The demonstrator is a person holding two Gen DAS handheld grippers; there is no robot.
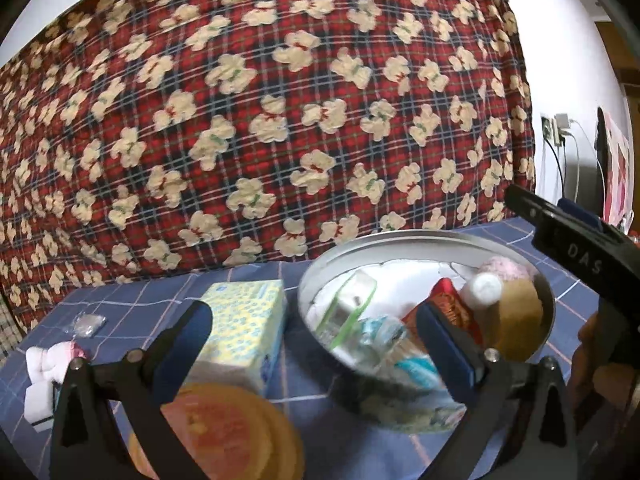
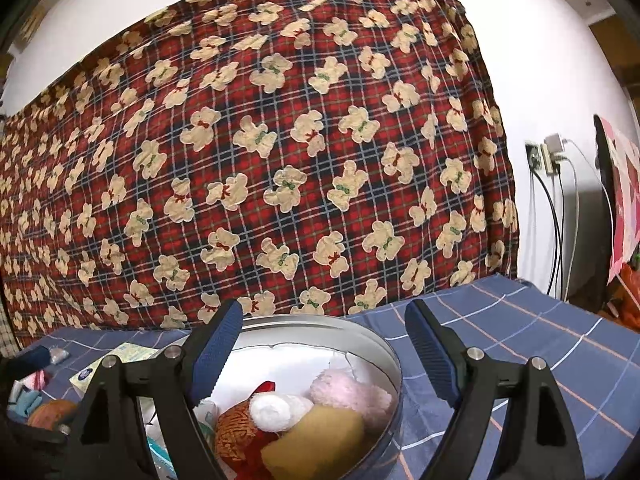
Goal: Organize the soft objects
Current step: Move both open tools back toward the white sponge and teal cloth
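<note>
A round metal tin stands on the blue checked cloth. It holds soft things: a pink plush, a white pompom, a tan plush, a red-orange pouch and plastic-wrapped packs. My left gripper is open and empty, hovering over the tin's near left rim. A tissue pack and an orange round cushion lie below its left finger. My right gripper is open and empty above the tin; it also shows in the left wrist view.
A red plaid blanket with bear prints hangs behind the table. A white and pink soft item and a small clear packet lie at the left. Cables and a wall socket are at the right, past the table's edge.
</note>
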